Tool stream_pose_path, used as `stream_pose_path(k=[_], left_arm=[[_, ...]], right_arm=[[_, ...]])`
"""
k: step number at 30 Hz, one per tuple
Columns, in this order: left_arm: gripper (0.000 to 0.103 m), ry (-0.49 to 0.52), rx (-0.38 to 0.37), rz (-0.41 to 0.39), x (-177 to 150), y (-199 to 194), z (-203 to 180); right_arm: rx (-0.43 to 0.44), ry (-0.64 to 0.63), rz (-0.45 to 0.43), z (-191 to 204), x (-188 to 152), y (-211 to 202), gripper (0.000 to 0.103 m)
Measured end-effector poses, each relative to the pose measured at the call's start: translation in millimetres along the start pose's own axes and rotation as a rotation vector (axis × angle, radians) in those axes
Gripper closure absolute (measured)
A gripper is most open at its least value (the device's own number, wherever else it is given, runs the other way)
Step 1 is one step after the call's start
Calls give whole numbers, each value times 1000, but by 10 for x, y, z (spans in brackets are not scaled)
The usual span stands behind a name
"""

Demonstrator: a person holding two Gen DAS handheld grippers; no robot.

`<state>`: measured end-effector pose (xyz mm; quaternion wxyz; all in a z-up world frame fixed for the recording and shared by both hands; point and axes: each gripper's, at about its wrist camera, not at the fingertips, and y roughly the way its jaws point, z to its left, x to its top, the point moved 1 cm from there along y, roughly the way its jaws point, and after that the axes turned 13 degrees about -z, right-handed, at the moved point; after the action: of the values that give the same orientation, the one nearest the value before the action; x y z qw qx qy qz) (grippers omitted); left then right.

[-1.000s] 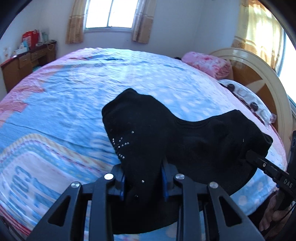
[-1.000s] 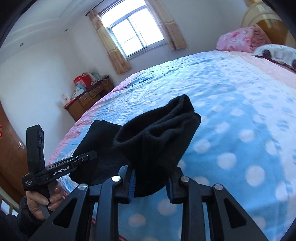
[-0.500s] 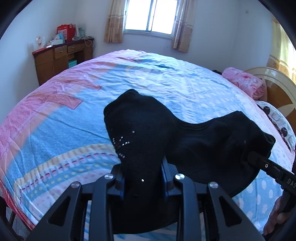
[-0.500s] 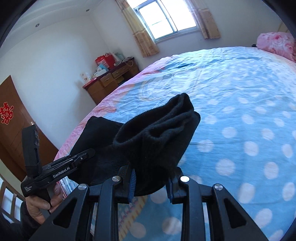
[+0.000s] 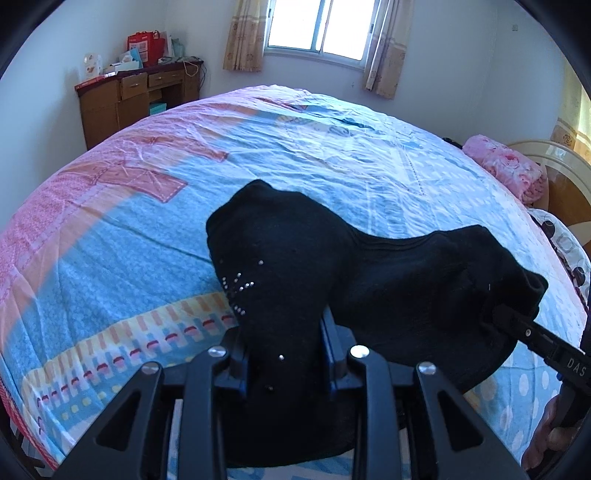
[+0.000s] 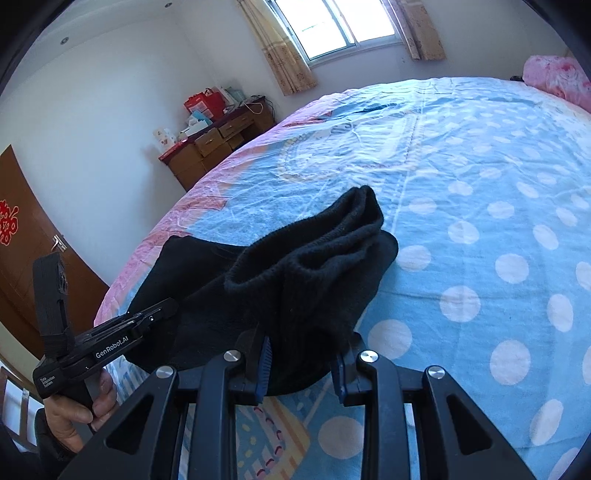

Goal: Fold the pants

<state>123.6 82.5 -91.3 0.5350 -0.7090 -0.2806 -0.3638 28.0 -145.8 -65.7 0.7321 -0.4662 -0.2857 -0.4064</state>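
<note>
The black pants (image 5: 369, 280) hang bunched between both grippers, held up over the near edge of the bed. My left gripper (image 5: 286, 365) is shut on one bunched end, which has small silver studs (image 5: 238, 286). My right gripper (image 6: 301, 363) is shut on the other end, a ribbed fold of black fabric (image 6: 317, 254). The right gripper also shows in the left wrist view (image 5: 532, 334) at the right, clamped on the cloth. The left gripper shows in the right wrist view (image 6: 110, 341) at the lower left, with a hand on its handle.
The bed (image 5: 258, 147) has a blue and pink sheet with white dots (image 6: 480, 206). A pink pillow (image 5: 506, 170) lies by the headboard at the right. A wooden desk (image 5: 136, 99) with boxes stands by the far wall, under a window (image 5: 321, 26). A brown door (image 6: 22, 240) is at the left.
Both views have swung towards the desk and window side of the room. The pants stay clamped in both grippers, at about the same spacing.
</note>
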Motion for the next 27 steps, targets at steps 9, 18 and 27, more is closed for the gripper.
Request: stream_pose_path(k=[9, 18, 27], left_arm=[[73, -24, -20, 27, 41, 5, 14], [73, -62, -42, 15, 268, -32, 92], [73, -78, -25, 22, 324, 10, 192]], right_arm=[[-19, 44, 39, -80, -60, 34, 75], [28, 15, 47, 106, 323, 80, 75], [42, -25, 61, 276, 393, 192, 75]])
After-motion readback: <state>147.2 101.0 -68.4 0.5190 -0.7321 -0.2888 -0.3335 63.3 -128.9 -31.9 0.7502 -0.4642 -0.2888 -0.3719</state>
